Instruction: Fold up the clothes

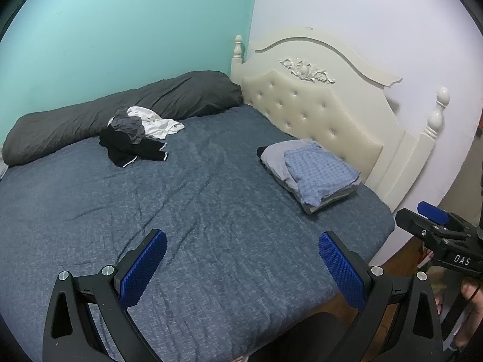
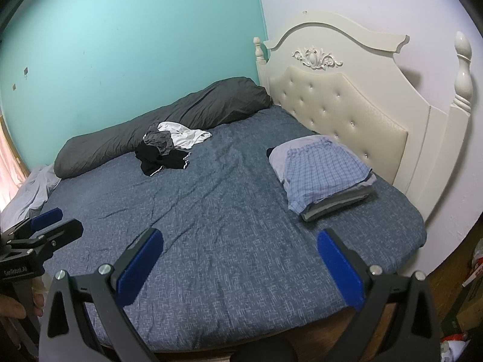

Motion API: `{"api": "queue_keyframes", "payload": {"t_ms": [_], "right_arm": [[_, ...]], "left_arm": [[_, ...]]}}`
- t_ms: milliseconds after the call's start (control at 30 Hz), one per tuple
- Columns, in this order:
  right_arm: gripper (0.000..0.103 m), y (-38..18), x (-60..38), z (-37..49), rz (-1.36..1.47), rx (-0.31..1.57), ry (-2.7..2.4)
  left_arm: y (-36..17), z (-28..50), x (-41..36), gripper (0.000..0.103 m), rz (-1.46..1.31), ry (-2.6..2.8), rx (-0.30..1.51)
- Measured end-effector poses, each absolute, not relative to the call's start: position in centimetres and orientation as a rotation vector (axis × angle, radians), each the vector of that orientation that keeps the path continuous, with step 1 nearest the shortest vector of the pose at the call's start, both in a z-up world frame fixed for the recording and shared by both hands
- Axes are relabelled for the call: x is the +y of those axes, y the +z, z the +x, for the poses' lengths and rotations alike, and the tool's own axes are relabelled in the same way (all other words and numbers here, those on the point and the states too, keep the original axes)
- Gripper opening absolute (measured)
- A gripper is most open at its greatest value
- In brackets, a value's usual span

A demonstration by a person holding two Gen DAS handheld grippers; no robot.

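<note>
A loose pile of unfolded clothes, black, grey and white, lies at the far side of the blue bed; it also shows in the right wrist view. A stack of folded clothes with a blue checked garment on top sits near the headboard, and shows in the right wrist view. My left gripper is open and empty above the bed's near edge. My right gripper is open and empty, beside the left one. Each gripper shows at the other view's edge.
The bed has a blue-grey cover. A long dark grey pillow lies along the teal wall. A cream tufted headboard stands at the right. Boxes and bags sit on the wooden floor at the right.
</note>
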State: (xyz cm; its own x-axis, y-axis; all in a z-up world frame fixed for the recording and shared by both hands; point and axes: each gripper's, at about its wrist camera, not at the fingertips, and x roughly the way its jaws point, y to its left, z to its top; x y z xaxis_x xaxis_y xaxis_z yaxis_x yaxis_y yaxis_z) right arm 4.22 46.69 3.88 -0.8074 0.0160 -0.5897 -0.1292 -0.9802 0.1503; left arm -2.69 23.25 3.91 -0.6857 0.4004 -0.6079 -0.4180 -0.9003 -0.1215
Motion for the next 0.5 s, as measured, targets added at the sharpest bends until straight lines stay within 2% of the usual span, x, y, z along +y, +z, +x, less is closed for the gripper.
{"api": "queue_keyframes", "payload": {"t_ms": [500], "right_arm": [[0.103,3.92,46.64,4.23,-0.941,0.286,2.906]], "left_arm": [[3.81,-2.62,23.23,0.103,-0.91,2.531,0.033]]}}
